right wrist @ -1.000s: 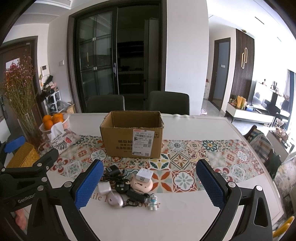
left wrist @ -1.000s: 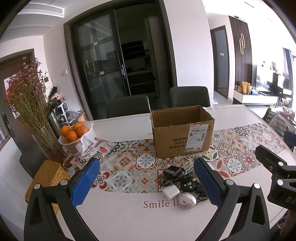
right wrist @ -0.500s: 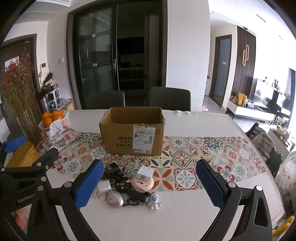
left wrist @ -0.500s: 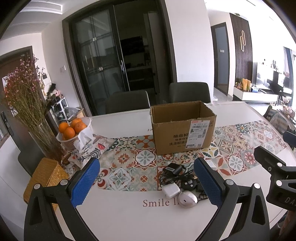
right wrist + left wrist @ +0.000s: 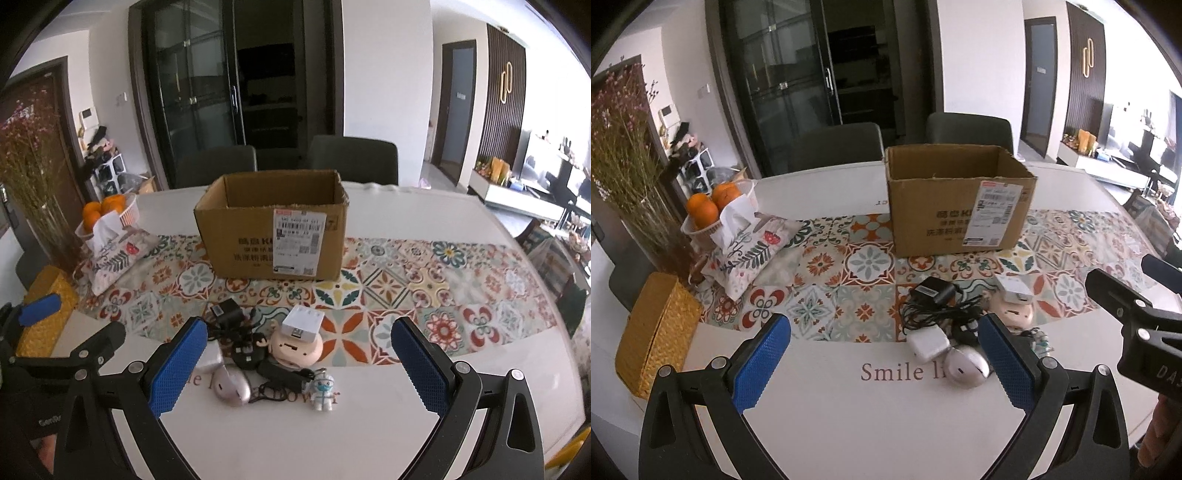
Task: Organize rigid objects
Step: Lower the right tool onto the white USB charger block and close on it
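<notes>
An open cardboard box [image 5: 956,206] [image 5: 273,236] stands on the patterned runner. In front of it lies a pile of small items: a black adapter with cables [image 5: 932,291] [image 5: 227,312], a white charger [image 5: 929,343], a silver mouse [image 5: 966,365] [image 5: 231,382], a white block [image 5: 303,325] on a pink round device [image 5: 295,349], and a small astronaut figure [image 5: 323,391]. My left gripper [image 5: 882,363] is open and empty, above the table left of the pile. My right gripper [image 5: 295,363] is open and empty, its fingers either side of the pile.
A floral tissue pouch [image 5: 750,247], a bowl of oranges [image 5: 709,210], a vase of dried flowers [image 5: 631,177] and a woven yellow box [image 5: 657,332] stand at the left. Two chairs [image 5: 354,158] stand behind the white table [image 5: 369,435].
Both grippers have tilted down and moved closer to the table, so the pile and the box look nearer. Nothing on the table has moved.
</notes>
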Action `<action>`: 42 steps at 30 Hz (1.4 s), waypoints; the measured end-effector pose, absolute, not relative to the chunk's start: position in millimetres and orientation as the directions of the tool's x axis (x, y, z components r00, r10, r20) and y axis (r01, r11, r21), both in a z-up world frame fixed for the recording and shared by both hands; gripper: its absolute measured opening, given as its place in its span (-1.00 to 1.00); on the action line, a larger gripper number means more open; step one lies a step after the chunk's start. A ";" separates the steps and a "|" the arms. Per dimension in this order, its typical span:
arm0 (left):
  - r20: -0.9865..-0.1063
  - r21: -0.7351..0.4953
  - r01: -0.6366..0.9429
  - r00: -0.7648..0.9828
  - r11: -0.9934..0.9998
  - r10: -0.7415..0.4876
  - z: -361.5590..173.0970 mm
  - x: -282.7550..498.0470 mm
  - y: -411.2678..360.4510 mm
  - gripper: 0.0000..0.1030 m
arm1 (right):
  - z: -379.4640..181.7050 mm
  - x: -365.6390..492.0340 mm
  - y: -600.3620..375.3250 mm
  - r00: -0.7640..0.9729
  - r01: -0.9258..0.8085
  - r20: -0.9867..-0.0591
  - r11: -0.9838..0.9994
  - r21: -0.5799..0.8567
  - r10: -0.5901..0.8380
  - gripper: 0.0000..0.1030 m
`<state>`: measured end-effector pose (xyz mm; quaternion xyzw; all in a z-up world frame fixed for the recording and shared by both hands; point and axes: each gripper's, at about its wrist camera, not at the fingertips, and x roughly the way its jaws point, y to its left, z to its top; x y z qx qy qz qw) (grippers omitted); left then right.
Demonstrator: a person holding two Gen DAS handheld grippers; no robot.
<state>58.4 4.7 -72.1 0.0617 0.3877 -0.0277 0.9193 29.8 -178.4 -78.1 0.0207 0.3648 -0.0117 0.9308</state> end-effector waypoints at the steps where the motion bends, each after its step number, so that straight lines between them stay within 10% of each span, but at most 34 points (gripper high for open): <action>1: -0.718 0.089 0.094 0.696 0.992 -0.001 -74.9 61.3 5.4 1.00 | -81.9 33.8 -179.0 0.730 0.037 -0.683 0.999 0.040 0.000 0.95; 42: -0.784 0.182 0.028 0.607 0.983 0.128 -176.9 129.2 -16.3 1.00 | -236.4 165.9 -200.9 0.495 0.172 -0.867 0.971 0.164 0.058 0.46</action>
